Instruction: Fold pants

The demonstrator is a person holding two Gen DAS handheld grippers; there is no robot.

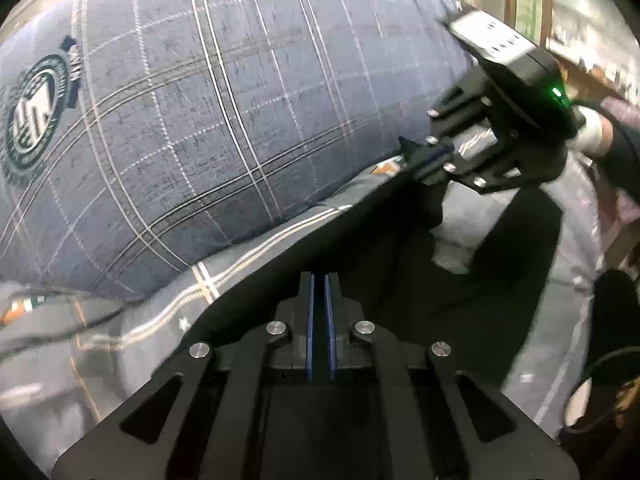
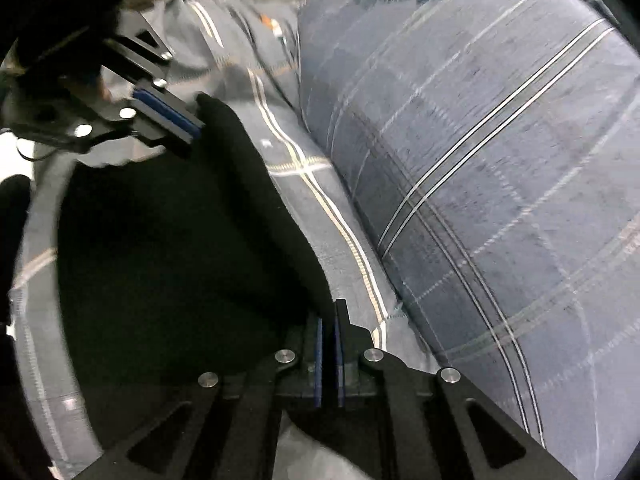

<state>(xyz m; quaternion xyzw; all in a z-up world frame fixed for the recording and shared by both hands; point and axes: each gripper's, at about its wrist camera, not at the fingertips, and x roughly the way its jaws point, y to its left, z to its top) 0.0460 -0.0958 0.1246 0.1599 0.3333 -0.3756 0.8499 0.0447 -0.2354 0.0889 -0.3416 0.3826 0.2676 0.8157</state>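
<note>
Black pants lie on a grey plaid bed cover, stretched between both grippers. My left gripper is shut on one edge of the pants. In the left wrist view my right gripper is shut on the far corner of the same edge. In the right wrist view the pants spread to the left. My right gripper is shut on their near edge, and my left gripper pinches the far corner.
A large blue-grey plaid pillow with a round green emblem stands just behind the pants; it also shows in the right wrist view. The striped bed cover lies beneath. Shelves are at the far right.
</note>
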